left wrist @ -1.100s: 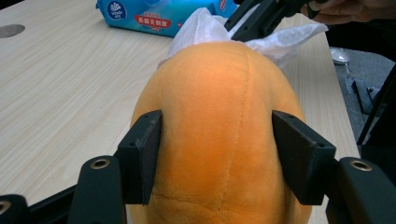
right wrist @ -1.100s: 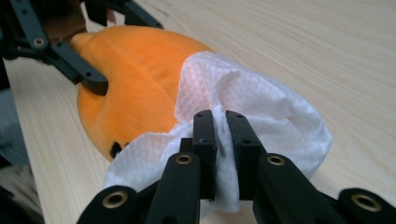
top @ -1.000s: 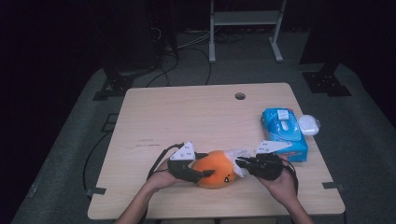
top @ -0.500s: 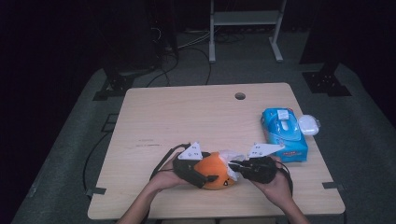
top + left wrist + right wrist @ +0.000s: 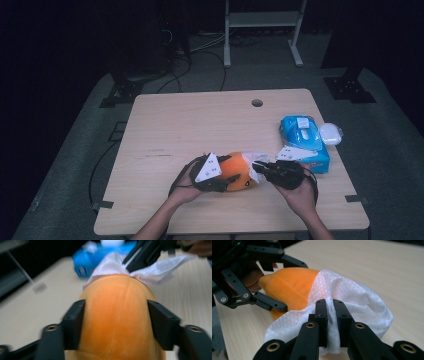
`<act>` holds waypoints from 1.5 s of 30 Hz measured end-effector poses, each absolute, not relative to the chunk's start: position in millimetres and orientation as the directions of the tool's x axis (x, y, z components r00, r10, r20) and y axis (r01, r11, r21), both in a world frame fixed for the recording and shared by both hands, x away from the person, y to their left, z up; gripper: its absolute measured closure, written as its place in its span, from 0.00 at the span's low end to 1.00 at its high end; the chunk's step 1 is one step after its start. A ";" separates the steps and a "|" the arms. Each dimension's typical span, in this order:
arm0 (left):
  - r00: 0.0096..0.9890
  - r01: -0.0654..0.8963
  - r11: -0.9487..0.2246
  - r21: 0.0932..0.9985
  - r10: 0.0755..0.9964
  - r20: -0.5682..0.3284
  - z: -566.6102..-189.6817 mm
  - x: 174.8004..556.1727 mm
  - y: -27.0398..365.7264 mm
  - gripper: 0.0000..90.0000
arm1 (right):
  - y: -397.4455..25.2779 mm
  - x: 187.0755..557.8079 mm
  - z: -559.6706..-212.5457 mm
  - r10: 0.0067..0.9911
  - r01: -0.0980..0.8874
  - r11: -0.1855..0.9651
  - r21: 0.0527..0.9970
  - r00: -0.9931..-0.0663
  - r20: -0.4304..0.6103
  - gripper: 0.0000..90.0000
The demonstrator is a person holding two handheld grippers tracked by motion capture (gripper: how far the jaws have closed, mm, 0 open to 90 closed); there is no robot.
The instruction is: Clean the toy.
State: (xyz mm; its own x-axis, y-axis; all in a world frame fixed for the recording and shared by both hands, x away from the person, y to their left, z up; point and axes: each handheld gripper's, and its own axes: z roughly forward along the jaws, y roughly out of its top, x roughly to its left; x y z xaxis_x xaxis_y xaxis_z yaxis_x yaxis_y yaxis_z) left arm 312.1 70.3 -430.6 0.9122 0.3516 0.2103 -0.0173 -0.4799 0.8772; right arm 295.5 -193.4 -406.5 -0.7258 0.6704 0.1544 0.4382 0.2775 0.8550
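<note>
Left tongs (image 5: 116,325) clamped on orange plush toy (image 5: 117,322); right tongs (image 5: 330,308) pinching white wipe (image 5: 352,302). Wipe firmly, keeping toy steady on desk (image 5: 200,130).

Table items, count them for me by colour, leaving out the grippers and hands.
Orange: 1, the plush toy
White: 2, the wipe and the small case
Blue: 1, the wipes pack
Total: 4
</note>
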 end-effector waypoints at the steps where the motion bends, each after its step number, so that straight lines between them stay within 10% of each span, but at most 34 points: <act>1: 0.926 0.012 -0.460 0.888 0.340 0.163 -431.8 313.3 71.7 0.30 | -191.6 297.2 -412.3 0.666 0.446 0.301 0.843 -0.731 0.149 0.91; 6: 0.937 0.152 -0.417 0.896 0.350 0.004 -415.4 318.0 81.1 0.28 | -188.2 297.8 -422.5 0.622 0.483 0.363 0.797 -0.762 0.179 0.91; 26: 0.960 0.117 -0.499 0.859 0.277 0.030 -424.4 307.2 79.3 0.40 | -183.2 282.7 -404.7 0.611 0.409 0.345 0.845 -0.781 0.128 0.92; 33: 0.944 0.208 -0.456 0.865 0.324 -0.056 -408.7 317.7 87.6 0.19 | -180.1 286.2 -414.7 0.579 0.441 0.392 0.808 -0.800 0.156 0.91; 45: 0.955 0.202 -0.501 0.842 0.292 -0.055 -428.4 320.9 89.4 0.33 | -185.5 289.3 -410.9 0.608 0.435 0.359 0.826 -0.780 0.146 0.92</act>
State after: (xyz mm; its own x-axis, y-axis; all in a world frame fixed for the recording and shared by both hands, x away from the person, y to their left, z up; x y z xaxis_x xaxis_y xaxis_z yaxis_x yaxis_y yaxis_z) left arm 320.9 89.4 -428.4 0.9549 0.2920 -0.0548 0.2016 -0.5013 0.8415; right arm 289.3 -185.5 -410.9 -0.7803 0.6081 0.1462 0.4348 0.3594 0.8257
